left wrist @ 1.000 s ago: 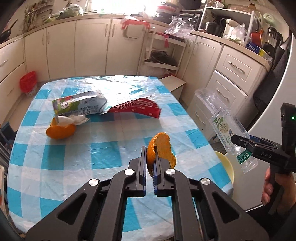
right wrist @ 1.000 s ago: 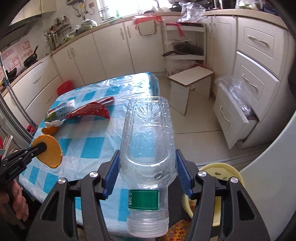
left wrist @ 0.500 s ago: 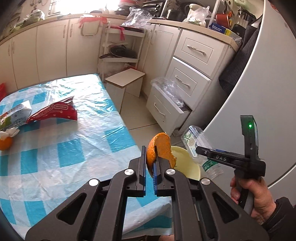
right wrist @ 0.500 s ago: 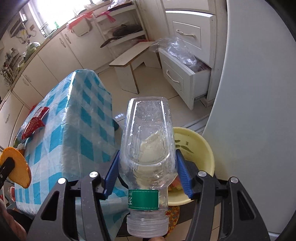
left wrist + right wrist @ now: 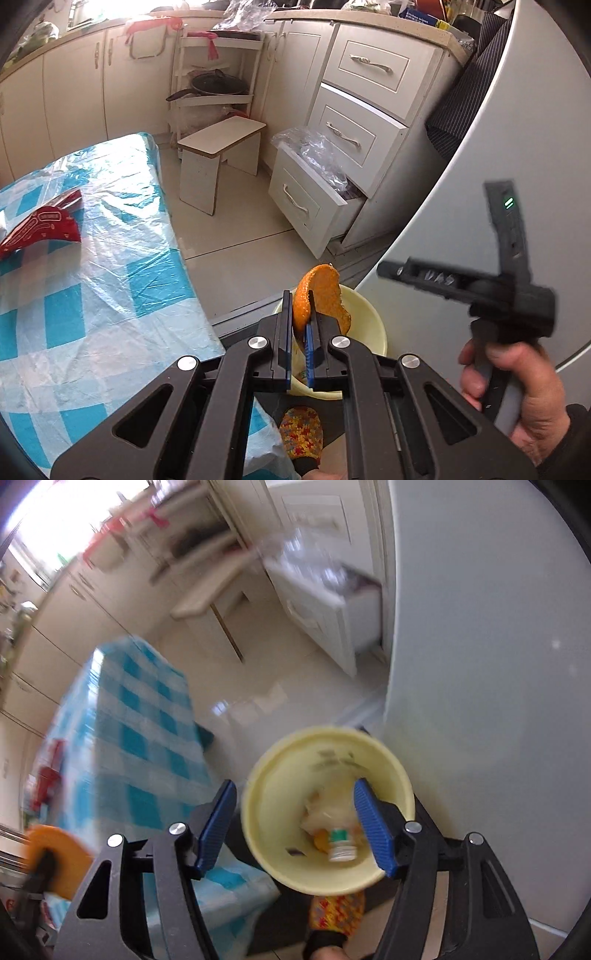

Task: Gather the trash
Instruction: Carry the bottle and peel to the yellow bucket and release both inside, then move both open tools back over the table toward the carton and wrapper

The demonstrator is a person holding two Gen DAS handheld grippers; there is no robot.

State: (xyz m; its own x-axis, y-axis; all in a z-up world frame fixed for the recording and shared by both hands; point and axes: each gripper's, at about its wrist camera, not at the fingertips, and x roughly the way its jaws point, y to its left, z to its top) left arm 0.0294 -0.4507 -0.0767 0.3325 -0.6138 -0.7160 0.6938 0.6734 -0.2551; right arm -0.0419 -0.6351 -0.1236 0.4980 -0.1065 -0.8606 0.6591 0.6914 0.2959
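Observation:
My left gripper (image 5: 300, 295) is shut on a curved piece of orange peel (image 5: 325, 295), held just above the rim of a pale yellow bin (image 5: 373, 325) on the floor. In the right wrist view my right gripper (image 5: 293, 808) hangs over that yellow bin (image 5: 273, 808), its jaws opening with nothing between the blue pads. The clear plastic bottle (image 5: 338, 834) with a green label lies inside the bin among other scraps. The orange peel (image 5: 59, 853) shows at the lower left there, blurred. My right gripper (image 5: 384, 266) is also seen from the side in the left wrist view.
The table with the blue-checked cloth (image 5: 92, 288) stands left of the bin; a red wrapper (image 5: 40, 225) lies on it. A white fridge side (image 5: 461, 206) rises right of the bin. A low stool (image 5: 218, 155) and an open drawer (image 5: 306, 192) stand beyond. A patterned slipper (image 5: 301, 430) is below.
Both grippers swung from the table to over the yellow bin. The right gripper let go of the bottle, which now lies in the bin. The left still holds the peel.

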